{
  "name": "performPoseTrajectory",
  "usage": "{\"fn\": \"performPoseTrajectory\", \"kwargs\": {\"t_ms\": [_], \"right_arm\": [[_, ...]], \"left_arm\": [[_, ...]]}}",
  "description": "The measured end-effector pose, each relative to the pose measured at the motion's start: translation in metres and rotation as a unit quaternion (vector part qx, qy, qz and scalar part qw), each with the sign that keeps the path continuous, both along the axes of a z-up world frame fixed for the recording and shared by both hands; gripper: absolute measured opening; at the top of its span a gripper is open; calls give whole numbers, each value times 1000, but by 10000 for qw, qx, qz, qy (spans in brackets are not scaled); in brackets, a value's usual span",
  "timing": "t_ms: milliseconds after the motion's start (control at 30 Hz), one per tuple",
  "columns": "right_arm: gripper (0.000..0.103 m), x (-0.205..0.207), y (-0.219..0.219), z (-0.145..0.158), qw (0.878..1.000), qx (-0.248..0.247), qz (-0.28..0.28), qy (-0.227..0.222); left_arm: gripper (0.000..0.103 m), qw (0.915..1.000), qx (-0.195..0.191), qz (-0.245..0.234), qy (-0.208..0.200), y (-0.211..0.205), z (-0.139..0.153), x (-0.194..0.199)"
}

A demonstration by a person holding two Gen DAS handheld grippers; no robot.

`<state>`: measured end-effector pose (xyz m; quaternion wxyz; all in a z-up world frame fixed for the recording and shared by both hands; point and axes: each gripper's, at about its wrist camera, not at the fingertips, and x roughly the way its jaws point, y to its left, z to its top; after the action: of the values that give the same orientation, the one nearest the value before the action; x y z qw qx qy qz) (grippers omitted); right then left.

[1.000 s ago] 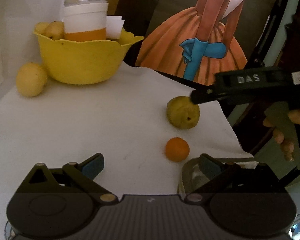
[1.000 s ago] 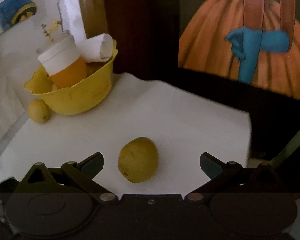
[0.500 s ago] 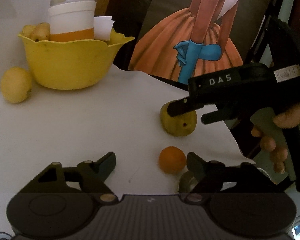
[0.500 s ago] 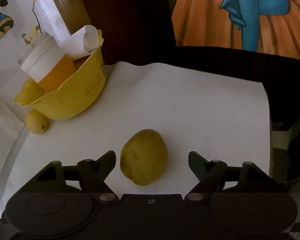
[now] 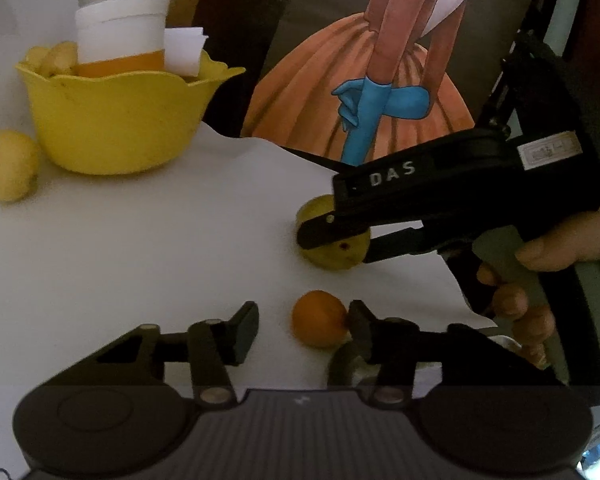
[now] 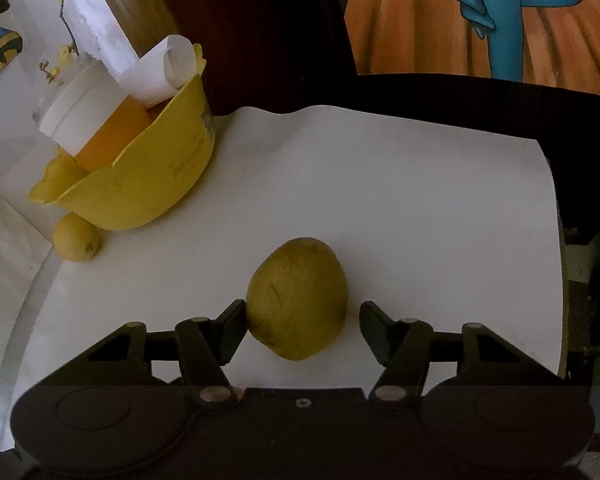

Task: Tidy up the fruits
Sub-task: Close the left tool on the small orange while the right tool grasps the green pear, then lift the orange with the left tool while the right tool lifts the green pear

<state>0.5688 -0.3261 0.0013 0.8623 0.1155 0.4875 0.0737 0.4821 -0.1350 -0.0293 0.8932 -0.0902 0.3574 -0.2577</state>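
A dull yellow-green fruit (image 6: 298, 298) lies on the white sheet between the fingers of my right gripper (image 6: 302, 322). The jaws are open around it; the left finger touches it, the right stands apart. In the left wrist view the same fruit (image 5: 332, 250) is partly hidden by the right gripper's black finger. A small orange (image 5: 319, 323) lies between the fingers of my open left gripper (image 5: 302, 330), against the right finger. A yellow bowl (image 5: 116, 128) at the far left holds fruit, and a lemon (image 5: 6, 166) lies beside it.
An orange-and-white cup (image 5: 120, 36) and rolled paper (image 6: 160, 70) stand in the bowl (image 6: 140, 184). A lemon (image 6: 76, 238) lies by the bowl. A metal container's rim (image 5: 342, 364) shows under my left gripper's right finger. The sheet's right edge (image 6: 556, 240) drops off; a painted panel (image 5: 360, 92) stands behind.
My right gripper has moved forward around the yellow-green fruit and narrowed. My left gripper has moved toward the orange and narrowed, so the orange now sits between its fingers.
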Motion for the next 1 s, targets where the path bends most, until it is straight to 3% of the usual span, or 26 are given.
{"fn": "performPoseTrajectory", "kwargs": {"t_ms": [33,233,533,1000], "right_arm": [[63,-1,1,0,10000,-16,11,-4],[60,-1,1,-3,10000,39,5,-21],[56,-1,-1,-5,9998,100,19,-147],[55,-23,-11,-15,9957,391,-41,-844]], "left_arm": [[43,10000,-50,-28,42,-1,0,0],[35,9999,-68,-17,110,-8,-1,1],[33,9999,-90,42,117,-8,-2,1],[33,9998,-53,135,152,14,2,-9]]}}
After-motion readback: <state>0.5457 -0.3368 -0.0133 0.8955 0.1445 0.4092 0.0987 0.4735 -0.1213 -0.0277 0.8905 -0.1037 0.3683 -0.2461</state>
